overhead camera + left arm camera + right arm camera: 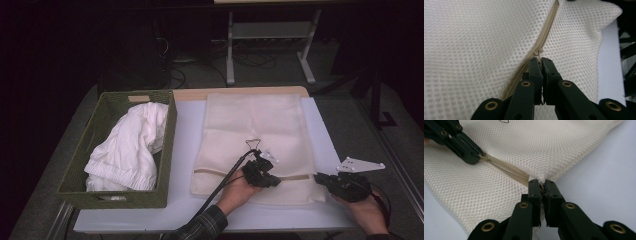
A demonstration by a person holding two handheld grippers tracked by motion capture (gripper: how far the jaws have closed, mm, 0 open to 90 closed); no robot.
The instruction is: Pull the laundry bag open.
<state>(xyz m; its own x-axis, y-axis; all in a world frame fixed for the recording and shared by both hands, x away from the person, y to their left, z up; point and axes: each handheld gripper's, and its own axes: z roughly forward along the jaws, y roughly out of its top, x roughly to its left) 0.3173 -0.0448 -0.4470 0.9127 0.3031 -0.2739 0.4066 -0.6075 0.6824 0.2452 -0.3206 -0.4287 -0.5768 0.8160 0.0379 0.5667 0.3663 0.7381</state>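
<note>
Dark room, grey floor (280, 70), white metal frame (270, 31) behind pale table (185, 125)

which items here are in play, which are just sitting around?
In play: mesh laundry bag; its zipper pull, pinched by left claw; bag corner, pinched by right claw.
Lying about: green basket; white clothes inside it.

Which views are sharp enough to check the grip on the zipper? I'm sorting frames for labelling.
Left gripper view: zipper pull and mesh bag crisp, evenly lit. Right gripper view: bag corner sharp, left gripper farther off slightly soft. High view: dim, dark surroundings, grips too small.
</note>
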